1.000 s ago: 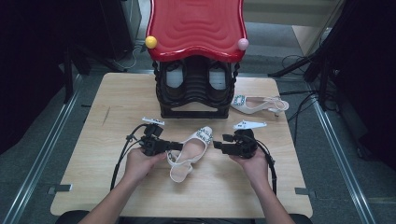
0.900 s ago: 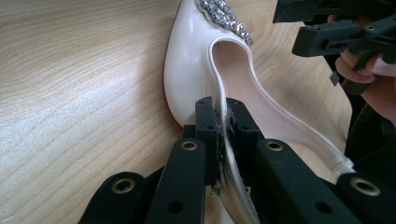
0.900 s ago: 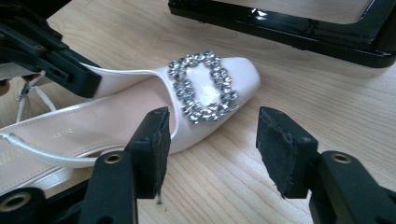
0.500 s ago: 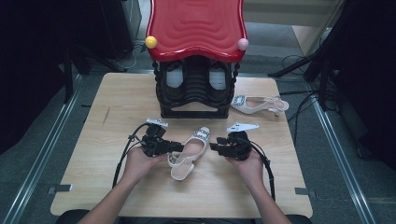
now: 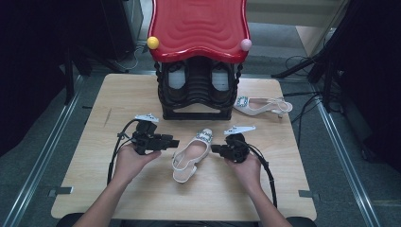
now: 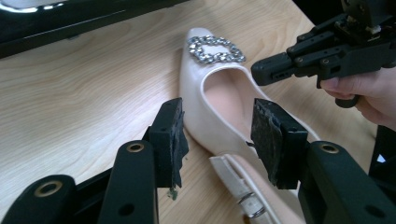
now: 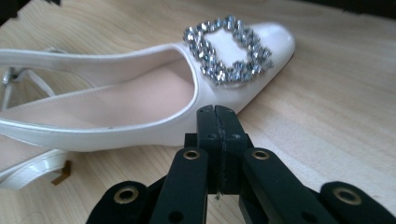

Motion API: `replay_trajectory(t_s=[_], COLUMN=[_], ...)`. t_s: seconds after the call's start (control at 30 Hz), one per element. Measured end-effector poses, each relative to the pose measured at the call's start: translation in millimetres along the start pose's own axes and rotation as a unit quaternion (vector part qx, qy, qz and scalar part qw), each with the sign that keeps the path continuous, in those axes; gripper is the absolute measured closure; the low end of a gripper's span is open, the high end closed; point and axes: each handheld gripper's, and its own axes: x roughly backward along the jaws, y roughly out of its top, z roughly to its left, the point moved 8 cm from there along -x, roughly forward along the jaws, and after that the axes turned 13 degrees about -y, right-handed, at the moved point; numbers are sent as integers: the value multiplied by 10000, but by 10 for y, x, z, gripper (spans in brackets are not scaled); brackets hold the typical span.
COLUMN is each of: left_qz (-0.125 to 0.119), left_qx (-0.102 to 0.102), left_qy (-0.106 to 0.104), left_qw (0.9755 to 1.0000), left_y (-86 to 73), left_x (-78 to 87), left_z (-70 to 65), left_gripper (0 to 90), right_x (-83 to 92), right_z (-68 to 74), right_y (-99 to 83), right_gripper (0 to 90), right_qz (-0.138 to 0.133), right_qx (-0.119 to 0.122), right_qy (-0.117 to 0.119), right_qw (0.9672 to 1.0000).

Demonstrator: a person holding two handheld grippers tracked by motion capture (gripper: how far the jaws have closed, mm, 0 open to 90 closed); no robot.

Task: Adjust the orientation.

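High view: we log white slingback shoe [image 5: 191, 153] lying mid-table between left gripper [image 5: 171, 142] and right gripper [image 5: 216, 148]; its mate [image 5: 261, 104] (beside black shoe rack [image 5: 198, 97]) not yet racked

Left gripper view: jaws just opening, shoe [image 6: 219, 109] released

Right gripper view: jaws just closing, now clenched empty beside shoe [image 7: 140, 93]; no writing readable

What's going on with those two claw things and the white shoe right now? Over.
Left gripper open, jaws just been opening, astride the white shoe, pads clear. Right gripper shut at its toe side, nothing between. Nothing in the way.
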Motion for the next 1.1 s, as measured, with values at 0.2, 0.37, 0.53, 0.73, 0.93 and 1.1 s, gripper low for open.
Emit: replay_trajectory(t_s=[0.2, 0.37, 0.53, 0.73, 0.93, 1.1], left_qz=[32, 74, 31, 40, 38, 4], left_qx=[24, 36, 102, 143, 169, 175], left_qy=[92, 127, 217, 288, 336, 363], left_qw=[9999, 9999, 9997, 9995, 9993, 9992], left_y=[-41, -85, -132, -192, -221, -226], left_x=[18, 41, 86, 145, 168, 200], left_z=[43, 57, 81, 102, 125, 166], left_gripper=[534, 534, 527, 523, 514, 495], right_x=[-73, -106, -153, -203, -229, -178], right_z=[48, 29, 18, 9, 6, -32], right_y=[-1, 31, 88, 145, 180, 201], right_gripper=[900, 900, 900, 900, 900, 885], right_qz=[57, 32, 4, 24, 47, 40], right_qx=[91, -25, -36, -58, -76, -57], right_qy=[-27, 24, -28, -29, -32, -54], right_qw=[9999, 10000, 10000, 10000, 10000, 10000])
